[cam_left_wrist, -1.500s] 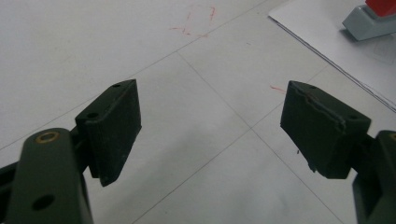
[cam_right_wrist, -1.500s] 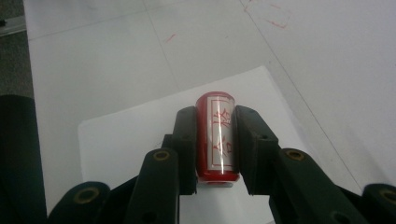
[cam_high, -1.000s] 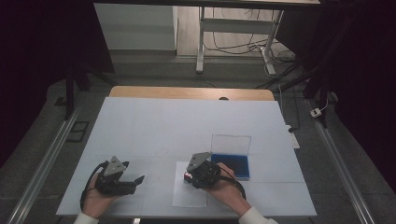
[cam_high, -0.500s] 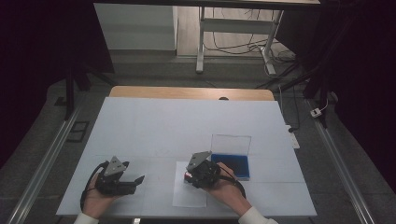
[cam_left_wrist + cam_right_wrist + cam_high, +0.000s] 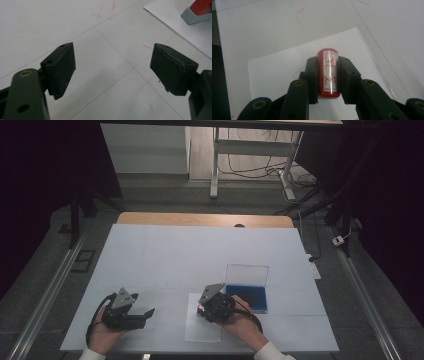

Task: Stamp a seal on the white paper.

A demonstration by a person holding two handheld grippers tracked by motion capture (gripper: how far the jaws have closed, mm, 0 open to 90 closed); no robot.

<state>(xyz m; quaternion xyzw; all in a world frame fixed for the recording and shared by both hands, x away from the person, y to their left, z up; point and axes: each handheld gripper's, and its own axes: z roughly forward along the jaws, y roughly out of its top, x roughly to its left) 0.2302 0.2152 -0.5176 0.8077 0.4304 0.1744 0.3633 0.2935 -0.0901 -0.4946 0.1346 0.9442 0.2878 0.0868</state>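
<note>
Right gripper clamped on a red stamp over a white sheet near the tabletop's front edge; left gripper spread wide with nothing between its jaws.

In the right gripper view the two black jaws press on either side of the red stamp, a cylinder with a clear label bearing red characters, and the white paper sheet lies beneath it. In the high view that right gripper sits over the sheet close to the front edge of the tabletop, a little right of its middle, with the blue ink pad case, its clear lid raised, just beside it toward the right edge. The left gripper rests near the front left corner, well apart from the sheet; its own view shows a grey-and-red object on the paper's corner.
</note>
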